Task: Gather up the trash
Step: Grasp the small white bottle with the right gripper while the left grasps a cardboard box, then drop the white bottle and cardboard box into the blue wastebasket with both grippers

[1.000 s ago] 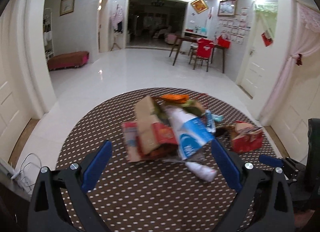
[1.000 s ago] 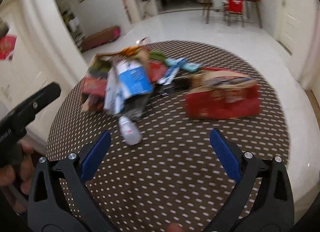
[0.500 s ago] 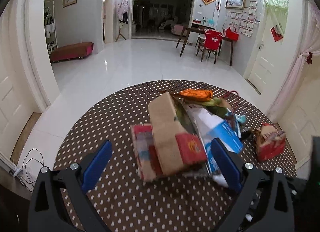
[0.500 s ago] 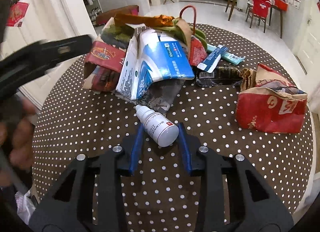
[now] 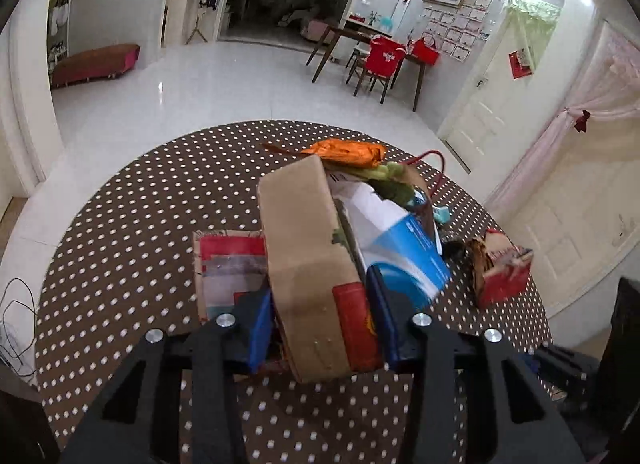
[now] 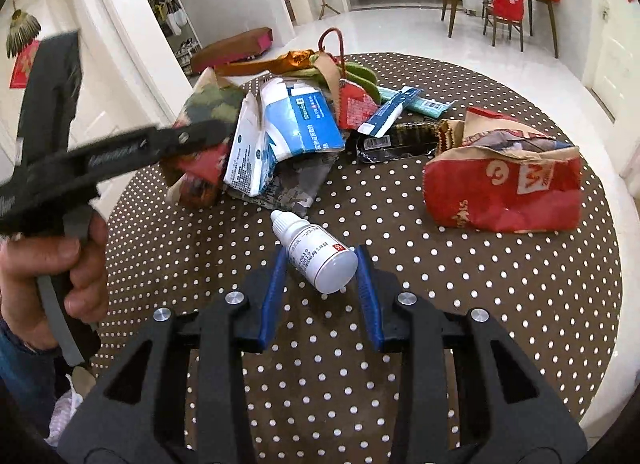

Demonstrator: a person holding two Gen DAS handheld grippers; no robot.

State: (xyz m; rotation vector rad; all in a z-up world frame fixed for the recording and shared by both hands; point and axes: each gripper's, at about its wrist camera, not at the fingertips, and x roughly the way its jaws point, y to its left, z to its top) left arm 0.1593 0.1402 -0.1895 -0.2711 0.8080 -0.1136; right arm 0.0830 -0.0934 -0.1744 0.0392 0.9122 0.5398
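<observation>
A white dropper bottle (image 6: 320, 254) is clamped in the right gripper (image 6: 320, 284). The left gripper (image 5: 320, 328), its jaws just closed inward, is clenched on a brown cardboard box (image 5: 308, 264). Nothing appears collected yet: wrappers and a red paper bag (image 6: 504, 187) remain strewn on the polka-dot table (image 6: 480, 304).

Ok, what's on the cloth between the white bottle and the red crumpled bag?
Nothing: in the right wrist view only bare dotted cloth lies between the bottle and the bag.
</observation>
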